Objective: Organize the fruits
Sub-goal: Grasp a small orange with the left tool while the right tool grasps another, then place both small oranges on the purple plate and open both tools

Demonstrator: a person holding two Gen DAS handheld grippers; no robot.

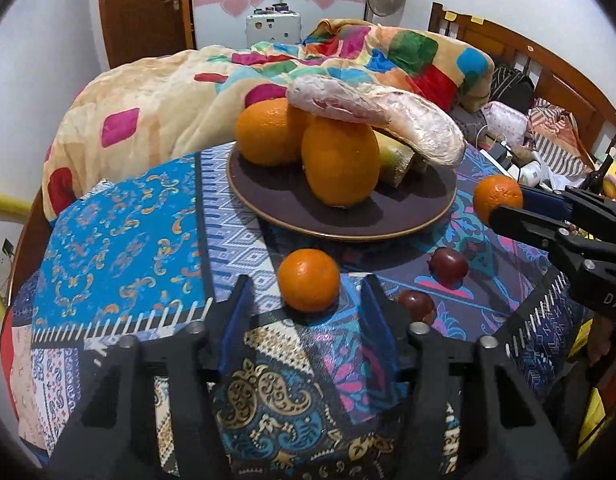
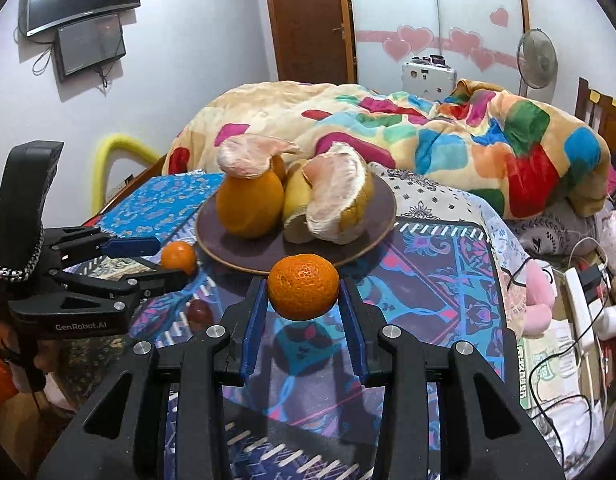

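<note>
A dark plate [image 1: 407, 216] [image 2: 228, 256] on the patterned cloth holds two big oranges [image 1: 339, 160] [image 2: 250, 204], peeled pomelo pieces [image 1: 387, 120] [image 2: 339, 196] and a yellow fruit. My right gripper [image 2: 304, 292] [image 1: 503, 204] is shut on a mandarin [image 2: 304, 286] [image 1: 497, 196], held above the cloth just short of the plate. My left gripper [image 1: 308, 292] [image 2: 168, 258] is open around a second mandarin [image 1: 308, 280] [image 2: 179, 258] that rests on the cloth. Two small dark red fruits [image 1: 447, 266] [image 1: 417, 304] lie right of it.
A rumpled colourful blanket [image 1: 188, 92] lies on the bed behind the plate. A wooden headboard [image 1: 547, 68] and clutter with a power strip [image 2: 583, 304] and cables are at the right. A yellow tube [image 2: 120, 148] stands at the left.
</note>
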